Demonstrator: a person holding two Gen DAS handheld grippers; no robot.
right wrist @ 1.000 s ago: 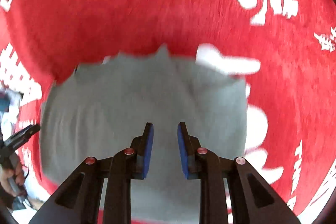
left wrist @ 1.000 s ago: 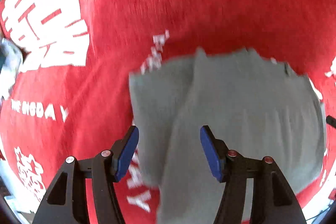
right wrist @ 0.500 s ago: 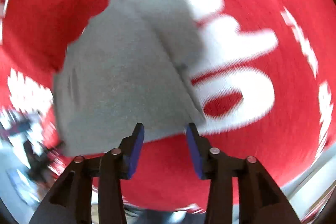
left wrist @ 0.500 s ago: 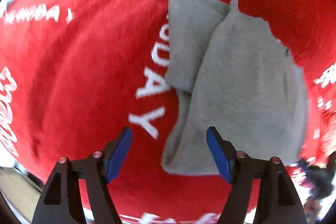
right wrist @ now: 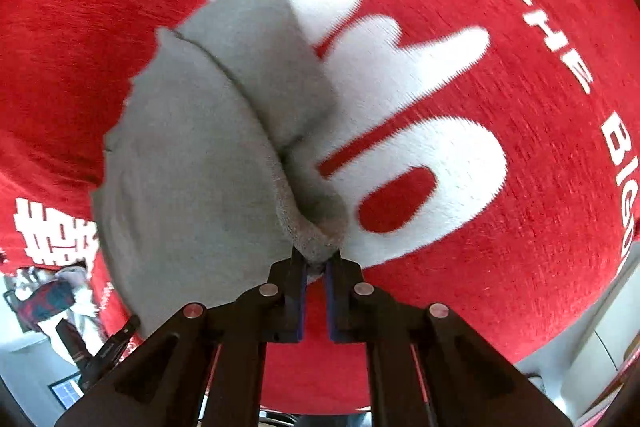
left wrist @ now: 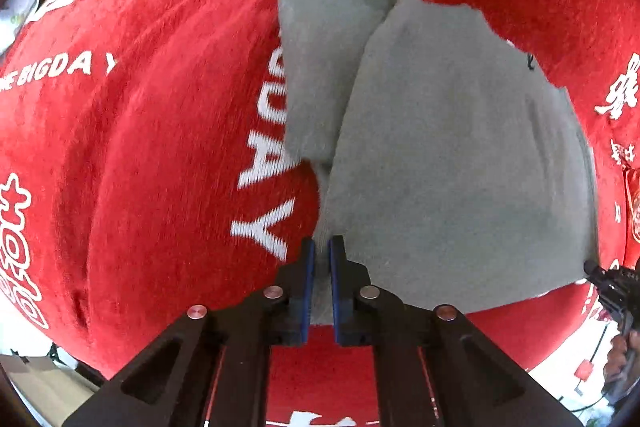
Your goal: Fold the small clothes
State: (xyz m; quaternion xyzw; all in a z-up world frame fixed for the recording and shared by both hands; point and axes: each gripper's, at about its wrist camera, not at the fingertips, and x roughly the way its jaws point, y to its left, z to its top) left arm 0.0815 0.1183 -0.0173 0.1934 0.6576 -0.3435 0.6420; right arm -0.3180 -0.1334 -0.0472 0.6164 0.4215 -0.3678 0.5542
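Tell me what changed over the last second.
Both grippers moved to the near edge of the grey garment and their jaws have just been closing: the left gripper now pinches one near corner, the right gripper the other, bunching it. The garment stays half-folded on the red cloth.

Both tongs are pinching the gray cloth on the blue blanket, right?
Not quite. Both tongs, left and right, have just closed on corners of the gray cloth, but the blanket under it is red with white lettering, not blue. Both wrist views show that.
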